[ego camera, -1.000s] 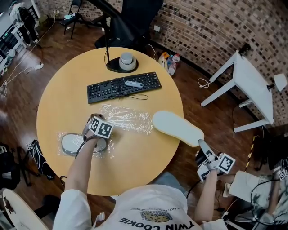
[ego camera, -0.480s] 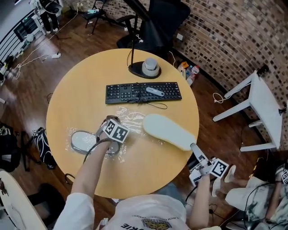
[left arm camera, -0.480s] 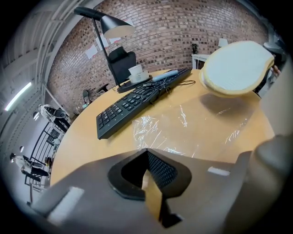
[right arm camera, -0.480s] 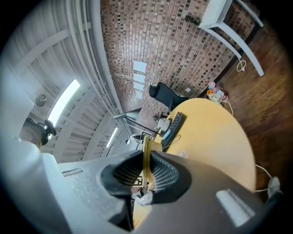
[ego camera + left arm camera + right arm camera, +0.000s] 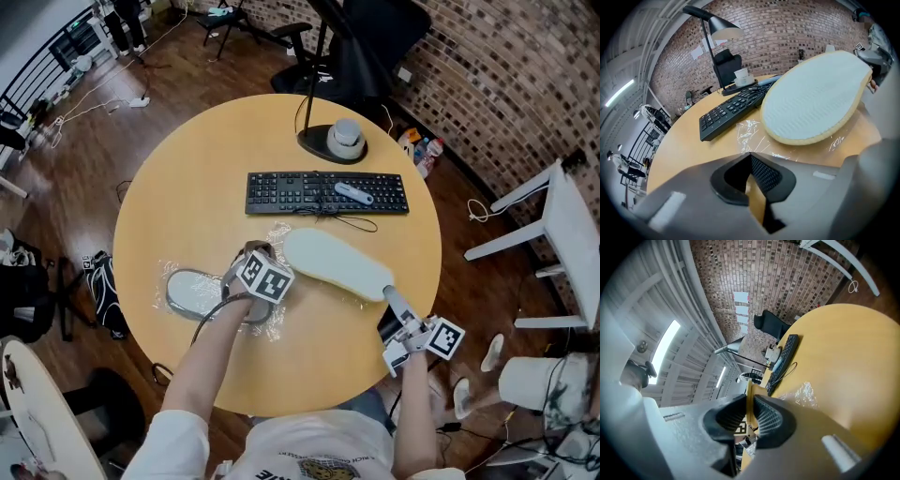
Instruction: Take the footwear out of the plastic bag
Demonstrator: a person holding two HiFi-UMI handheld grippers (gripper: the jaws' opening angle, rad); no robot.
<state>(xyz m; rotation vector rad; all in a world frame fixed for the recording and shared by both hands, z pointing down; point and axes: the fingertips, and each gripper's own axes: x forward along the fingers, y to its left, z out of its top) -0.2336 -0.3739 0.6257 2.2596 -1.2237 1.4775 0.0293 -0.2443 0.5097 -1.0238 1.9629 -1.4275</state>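
A pale slipper [image 5: 333, 264], sole up, hangs just above the round wooden table [image 5: 187, 178]. My right gripper [image 5: 386, 295] is shut on its heel rim, whose tan edge shows between the pads [image 5: 761, 416]. In the left gripper view that slipper [image 5: 813, 101] fills the right side. A second grey-white slipper [image 5: 199, 292] lies inside the crinkled clear plastic bag [image 5: 178, 277] at the table's left. My left gripper [image 5: 255, 253] rests on the bag beside that slipper, jaws closed on the plastic [image 5: 750, 129], with a thin tan wedge between the pads.
A black keyboard [image 5: 323, 190] with a small white device [image 5: 356, 194] on it lies beyond the slipper. A lamp base [image 5: 345, 141] stands behind it. A white side table [image 5: 562, 234] and a black chair [image 5: 366, 47] stand off the table, and a dark bag [image 5: 98, 291] lies on the floor.
My right gripper has carried the pale slipper leftward, from over the table's right edge to just below the keyboard, near my left gripper. The left gripper has stayed on the bag.
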